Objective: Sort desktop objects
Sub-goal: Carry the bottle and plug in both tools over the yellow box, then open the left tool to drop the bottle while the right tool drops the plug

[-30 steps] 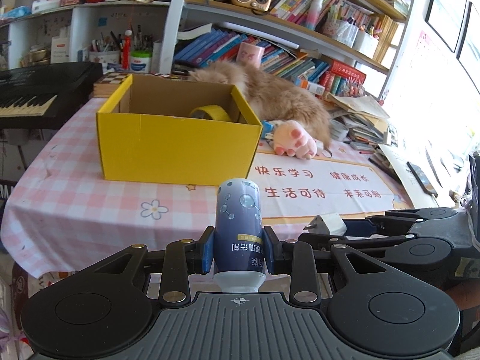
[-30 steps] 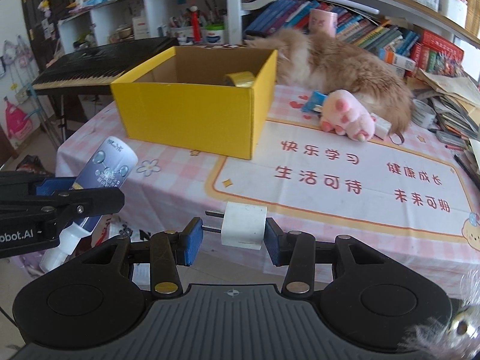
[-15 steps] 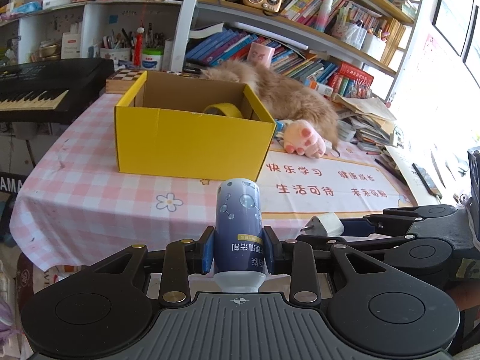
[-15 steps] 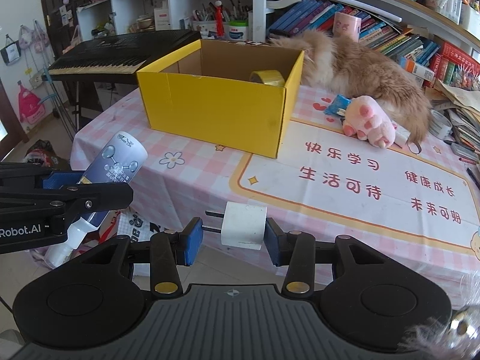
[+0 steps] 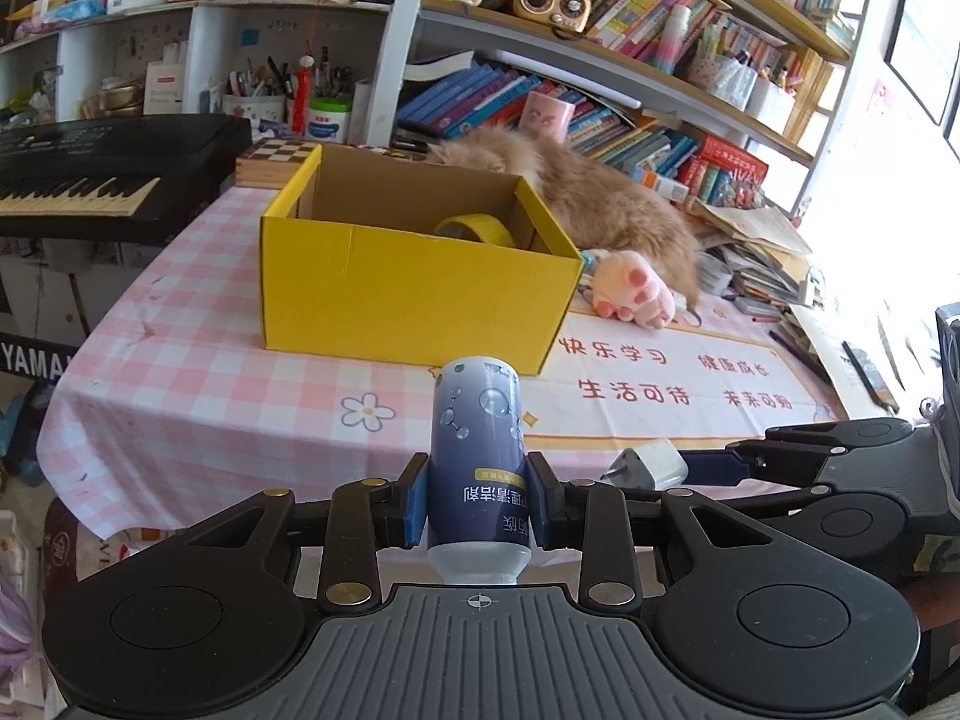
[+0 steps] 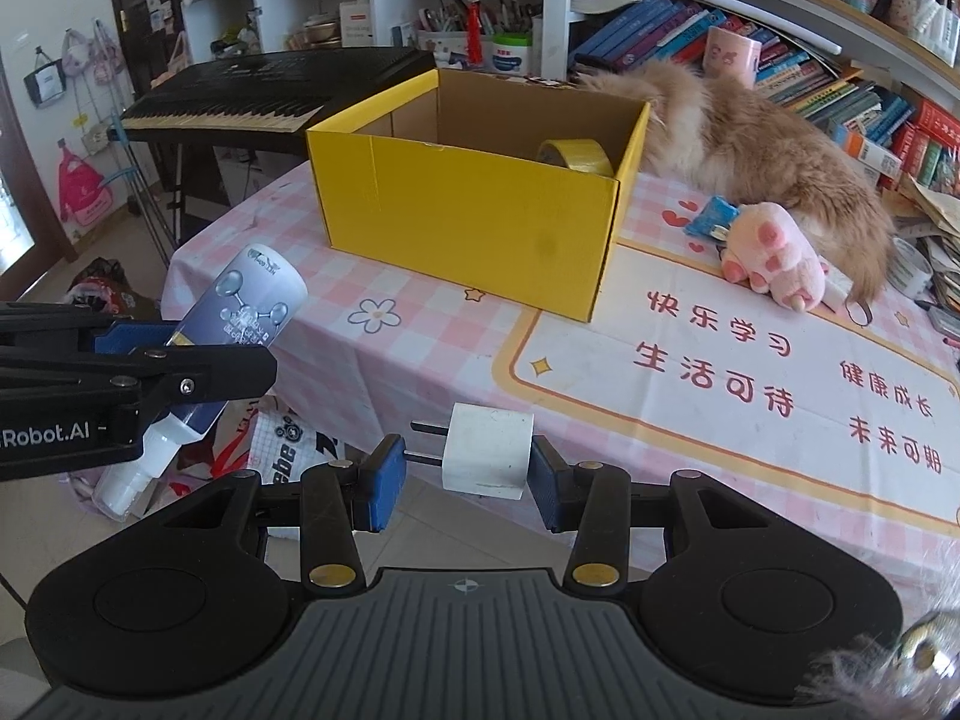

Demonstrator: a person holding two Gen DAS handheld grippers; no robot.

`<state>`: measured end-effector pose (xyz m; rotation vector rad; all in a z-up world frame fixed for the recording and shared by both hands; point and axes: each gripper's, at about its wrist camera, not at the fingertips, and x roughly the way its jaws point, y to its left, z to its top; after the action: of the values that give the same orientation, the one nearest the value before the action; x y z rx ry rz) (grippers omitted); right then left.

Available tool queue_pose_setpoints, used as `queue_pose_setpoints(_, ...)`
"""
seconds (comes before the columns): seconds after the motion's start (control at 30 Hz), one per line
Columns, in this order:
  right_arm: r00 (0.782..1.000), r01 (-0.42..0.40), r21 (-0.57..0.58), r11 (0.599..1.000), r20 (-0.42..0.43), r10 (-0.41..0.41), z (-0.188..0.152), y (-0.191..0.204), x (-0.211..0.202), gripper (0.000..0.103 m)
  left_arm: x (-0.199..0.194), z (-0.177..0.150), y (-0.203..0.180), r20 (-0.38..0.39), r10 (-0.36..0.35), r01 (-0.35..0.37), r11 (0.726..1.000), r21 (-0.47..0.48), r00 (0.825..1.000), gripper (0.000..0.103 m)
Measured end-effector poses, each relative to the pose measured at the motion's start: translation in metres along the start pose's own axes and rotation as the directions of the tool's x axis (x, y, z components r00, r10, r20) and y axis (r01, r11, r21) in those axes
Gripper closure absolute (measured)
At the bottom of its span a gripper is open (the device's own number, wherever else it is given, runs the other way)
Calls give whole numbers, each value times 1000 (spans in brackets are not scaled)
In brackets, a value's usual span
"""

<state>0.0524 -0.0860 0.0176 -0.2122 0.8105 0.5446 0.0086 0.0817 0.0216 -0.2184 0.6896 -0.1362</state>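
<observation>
- The blue bottle [image 5: 477, 456] is clamped between the blue pads of the left gripper [image 5: 478, 507], held in the air short of the near edge of the table [image 5: 198, 372]; it is upside down, white cap toward the camera, and the Chinese print on its label reads inverted and is partly covered by the pads
- From the right wrist view the same bottle [image 6: 240, 324] tilts, with a small logo on its base too tiny to read, and the side of the left gripper [image 6: 114, 396] shows "Robot.AI", its first letters cut off by the frame edge
- The white plug [image 6: 487, 451] sits in the right gripper [image 6: 462, 474]: the right pad presses its body, the left pad meets its two prongs, so the jaws are closed on it, also off the table edge
- The yellow box [image 5: 414, 276] stands open on the pink checked cloth, well beyond both grippers; a roll of yellow tape [image 5: 475, 229] lies inside at its right end, its lower part hidden by the box wall
- A printed mat [image 6: 750, 384] to the right of the box reads "快乐学习", "生活可待", "健康成长", "未来可期"
- A pink plush paw [image 6: 774, 261] lies just beside a furry tan cat [image 6: 750, 144] whose head is hidden behind the box
- A black keyboard [image 5: 102, 174] stands on the left, with "YAMA" visible below it, cut off
</observation>
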Motion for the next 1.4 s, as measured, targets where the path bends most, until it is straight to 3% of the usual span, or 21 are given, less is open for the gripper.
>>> queue_pose_setpoints(0.4, 1000, -11, -63, 998, 23, 12, 20, -7, 10, 62, 15, 25, 3, 42, 24, -23, 1000, -14, 999, 72)
queue_pose_setpoints(0.6, 997, -19, -51, 999, 80, 23, 56, -26, 17, 62, 26, 54, 3, 101, 42, -40, 999, -17, 994, 72)
queue_pose_setpoints(1.0, 975, -8, -141, 990, 218, 39, 141, -67, 48, 62, 74, 130, 6, 197, 96, -100, 995, 14, 976, 72)
queue_pose_setpoints(1.4, 984, -54, -272, 961, 151, 98, 185, -84, 119, 62, 145, 172, 13, 130, 156, -165, 984, 67, 979, 72)
